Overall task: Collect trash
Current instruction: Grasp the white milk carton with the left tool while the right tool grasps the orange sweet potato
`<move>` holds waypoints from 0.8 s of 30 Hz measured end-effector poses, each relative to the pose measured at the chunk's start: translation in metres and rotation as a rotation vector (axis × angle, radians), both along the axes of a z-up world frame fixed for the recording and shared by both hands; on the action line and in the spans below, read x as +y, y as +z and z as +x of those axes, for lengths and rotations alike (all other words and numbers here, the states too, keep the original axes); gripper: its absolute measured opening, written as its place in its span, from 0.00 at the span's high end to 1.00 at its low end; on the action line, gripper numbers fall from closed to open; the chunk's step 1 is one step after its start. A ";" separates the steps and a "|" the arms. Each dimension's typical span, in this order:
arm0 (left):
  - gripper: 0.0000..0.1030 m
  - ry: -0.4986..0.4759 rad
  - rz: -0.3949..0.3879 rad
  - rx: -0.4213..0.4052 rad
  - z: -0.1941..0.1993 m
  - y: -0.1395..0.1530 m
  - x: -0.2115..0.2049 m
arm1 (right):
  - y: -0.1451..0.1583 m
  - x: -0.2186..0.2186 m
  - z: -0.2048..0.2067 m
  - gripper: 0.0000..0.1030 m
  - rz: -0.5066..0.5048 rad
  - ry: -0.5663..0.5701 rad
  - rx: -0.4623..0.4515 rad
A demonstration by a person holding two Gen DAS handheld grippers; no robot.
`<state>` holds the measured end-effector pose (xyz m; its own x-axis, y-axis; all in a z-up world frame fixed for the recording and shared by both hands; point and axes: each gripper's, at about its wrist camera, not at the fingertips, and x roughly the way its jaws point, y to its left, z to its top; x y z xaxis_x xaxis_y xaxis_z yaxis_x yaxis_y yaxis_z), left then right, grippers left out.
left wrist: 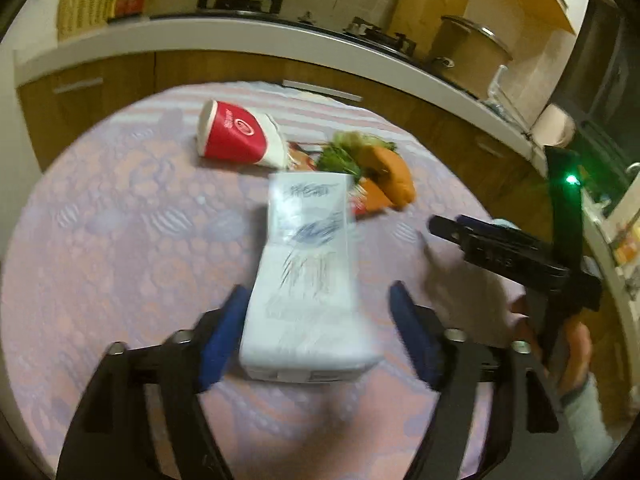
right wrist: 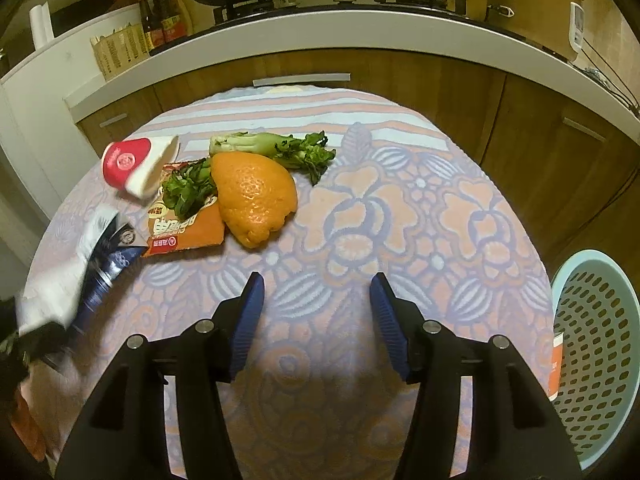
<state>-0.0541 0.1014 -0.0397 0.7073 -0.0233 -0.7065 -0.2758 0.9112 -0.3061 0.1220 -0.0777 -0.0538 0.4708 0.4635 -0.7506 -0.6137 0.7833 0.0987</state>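
Lengthwise, tissue pack (left wrist: pixel 306 280) lies betw open left claw (left wrist: pixel 318 306) fingers, pointing away.

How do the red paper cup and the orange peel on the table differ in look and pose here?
The red paper cup is red and white with a round logo; the orange peel is plain orange with a pitted skin. The cup lies tipped on its side and looks crushed at one end; the peel sits domed, outer skin up. The peel partly covers the snack wrapper and greens; the cup lies beside them. Both rest on the patterned tablecloth, ungripped.
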 end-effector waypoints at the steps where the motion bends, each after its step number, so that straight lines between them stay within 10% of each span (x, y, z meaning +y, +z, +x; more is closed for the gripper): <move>1: 0.25 0.004 -0.001 -0.001 -0.002 0.000 0.000 | 0.001 -0.001 -0.001 0.47 0.006 -0.001 -0.007; 10: 0.28 0.005 0.133 0.158 0.035 -0.010 -0.012 | 0.006 -0.003 -0.006 0.45 0.014 0.001 -0.040; 14: 0.48 -0.005 0.199 0.198 0.041 -0.017 -0.018 | 0.008 0.000 -0.009 0.42 0.006 0.007 -0.050; 24: 0.48 0.049 0.112 0.034 0.018 0.012 0.009 | 0.025 0.044 -0.003 0.38 -0.019 0.055 -0.055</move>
<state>-0.0356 0.1104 -0.0277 0.6815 0.0908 -0.7262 -0.3290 0.9243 -0.1932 0.1192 -0.0334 -0.0285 0.4859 0.4759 -0.7331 -0.6601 0.7496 0.0491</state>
